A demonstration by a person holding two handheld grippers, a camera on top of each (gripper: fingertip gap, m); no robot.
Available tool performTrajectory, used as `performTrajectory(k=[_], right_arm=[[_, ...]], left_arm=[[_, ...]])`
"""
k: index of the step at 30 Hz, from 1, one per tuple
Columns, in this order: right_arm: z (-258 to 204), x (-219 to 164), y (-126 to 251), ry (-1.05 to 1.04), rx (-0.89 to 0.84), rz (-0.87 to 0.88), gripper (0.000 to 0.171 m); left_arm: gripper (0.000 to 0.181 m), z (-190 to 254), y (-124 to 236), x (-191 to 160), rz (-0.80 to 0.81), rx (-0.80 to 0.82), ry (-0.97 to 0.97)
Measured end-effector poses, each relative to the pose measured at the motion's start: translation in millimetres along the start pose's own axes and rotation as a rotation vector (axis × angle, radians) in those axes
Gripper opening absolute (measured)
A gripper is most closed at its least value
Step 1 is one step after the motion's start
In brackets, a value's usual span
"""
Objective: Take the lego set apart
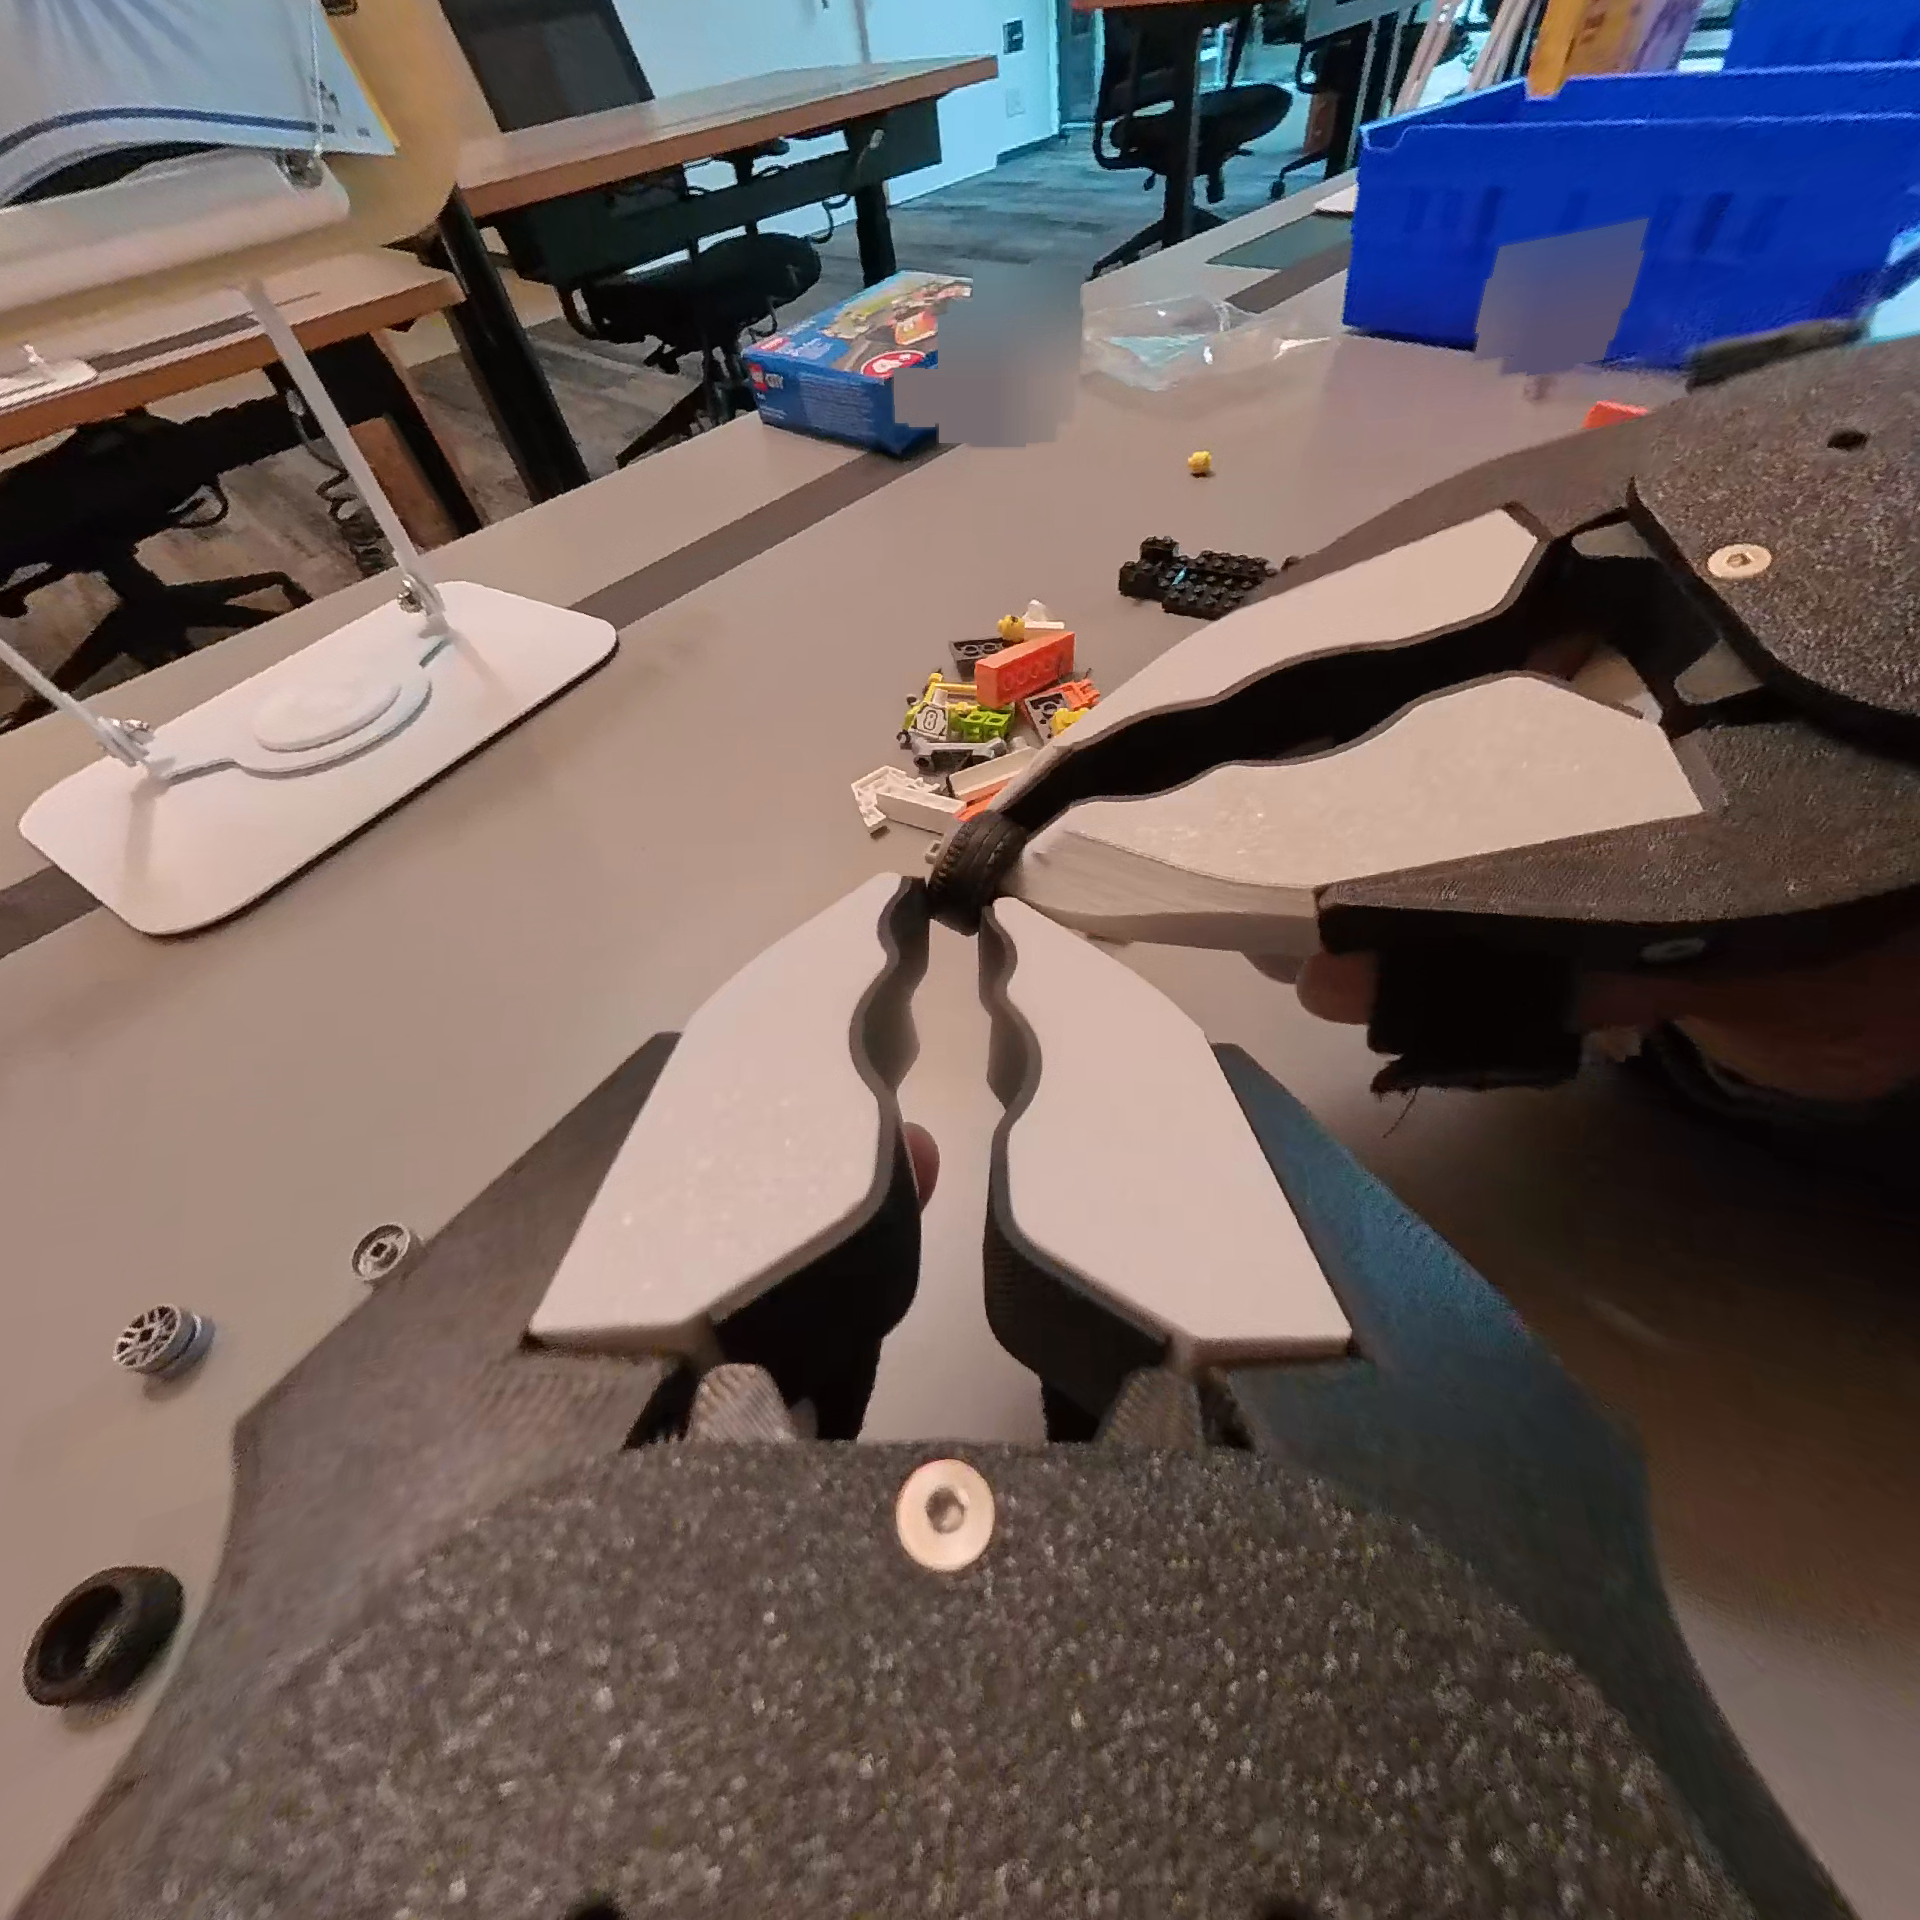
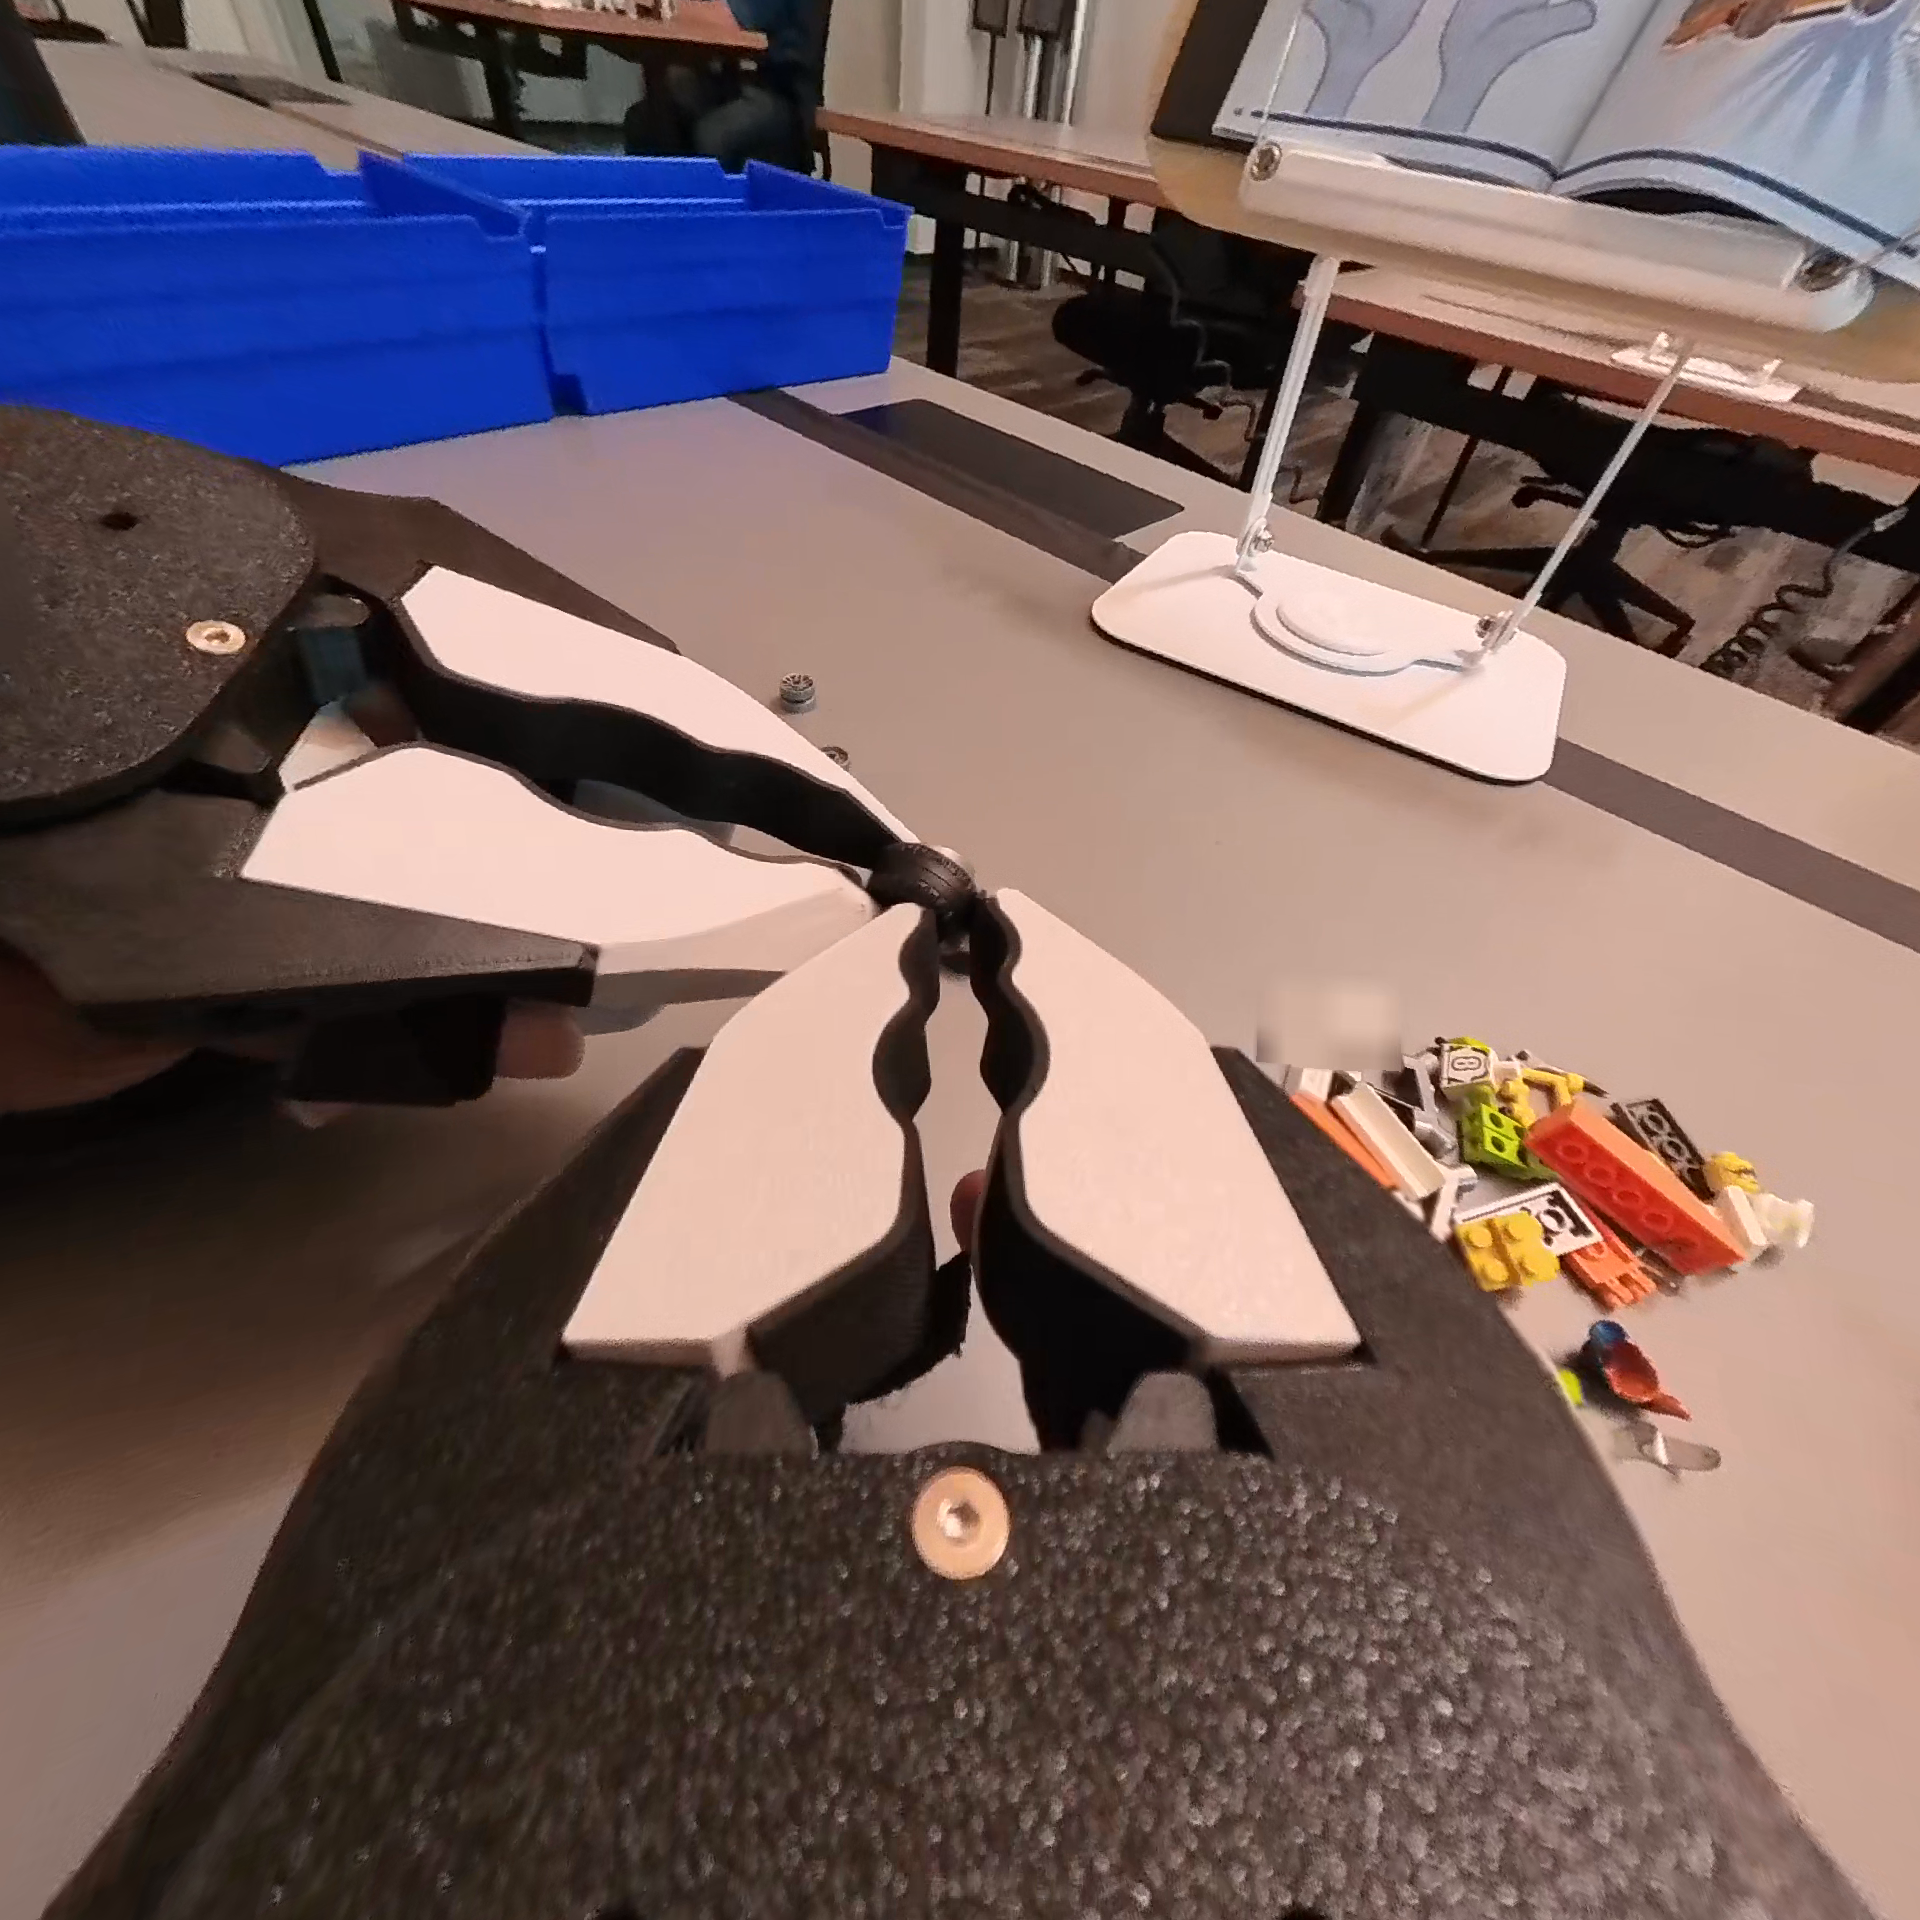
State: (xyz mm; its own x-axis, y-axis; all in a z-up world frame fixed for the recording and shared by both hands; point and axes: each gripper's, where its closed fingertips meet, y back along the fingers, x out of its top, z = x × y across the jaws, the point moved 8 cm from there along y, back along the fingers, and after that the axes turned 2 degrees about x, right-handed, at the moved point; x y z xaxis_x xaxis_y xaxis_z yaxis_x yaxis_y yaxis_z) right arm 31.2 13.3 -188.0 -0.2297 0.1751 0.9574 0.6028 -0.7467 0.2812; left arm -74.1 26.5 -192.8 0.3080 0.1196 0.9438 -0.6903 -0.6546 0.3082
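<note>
Holding small black rubber lego wheel (image 1: pixel 971 871) above grey table (image 1: pixel 675 582), my left tongs (image 1: pixel 951 906) and right tongs (image 2: pixel 961 914) both clamping it from opposite sides, tips meeting. Judging task well along: loose pile of orange, lime, white bricks (image 1: pixel 987 717) lying just beyond, black studded plate cluster (image 1: pixel 1195 577) farther off, separated black tyre (image 1: pixel 99 1640) and grey hubs (image 1: pixel 161 1340) near me. Tyre-and-hub split probably remaining. Blue cardboard set box (image 1: pixel 842 379) carrying print; not transcribing.

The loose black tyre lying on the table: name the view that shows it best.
Left wrist view. The loose black tyre lies in plain sight at the lower left edge, on the grey table. The right wrist view does not show it at all.
</note>
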Motion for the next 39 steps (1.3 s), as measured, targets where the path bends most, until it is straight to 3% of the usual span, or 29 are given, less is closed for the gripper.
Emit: performTrajectory(k=[8, 16, 19, 23, 26, 29, 33, 39], right_arm=[[6.0, -1.1, -4.6, -0.057, -0.056, 0.019, 0.001], [9.4, -1.1, -2.1, -0.033, -0.043, 0.016, 0.0], [16.2, -0.1, 1.7, -0.057, -0.007, 0.043, 0.0], [21.9, 6.3, 16.8, -0.063, 0.112, 0.095, 0.0], [18.3, 13.6, 22.2, -0.048, 0.245, 0.127, 0.0], [13.4, 17.7, 21.3, -0.048, 0.359, 0.134, 0.001], [9.3, 16.7, 18.3, -0.074, 0.457, 0.117, 0.001], [10.4, 15.3, 13.8, -0.078, 0.42, 0.091, 0.001]], left_arm=[[0.011, 2.9, -8.9, -0.9, 0.005, 0.046, 0.051], [0.011, 2.0, -8.6, 0.6, 0.01, -0.038, 0.061], [0.007, -4.2, -1.0, 5.7, 0.068, -0.156, 0.134], [0.015, -22.9, 9.3, 12.6, 0.098, -0.372, 0.217], [0.022, -29.1, 12.5, 14.4, 0.083, -0.592, 0.19], [0.027, -30.9, 13.9, 17.1, 0.093, -0.696, 0.093], [0.022, -24.3, 15.2, 18.1, 0.11, -0.738, -0.029], [0.02, -21.6, 11.9, 15.0, 0.107, -0.62, -0.076]])
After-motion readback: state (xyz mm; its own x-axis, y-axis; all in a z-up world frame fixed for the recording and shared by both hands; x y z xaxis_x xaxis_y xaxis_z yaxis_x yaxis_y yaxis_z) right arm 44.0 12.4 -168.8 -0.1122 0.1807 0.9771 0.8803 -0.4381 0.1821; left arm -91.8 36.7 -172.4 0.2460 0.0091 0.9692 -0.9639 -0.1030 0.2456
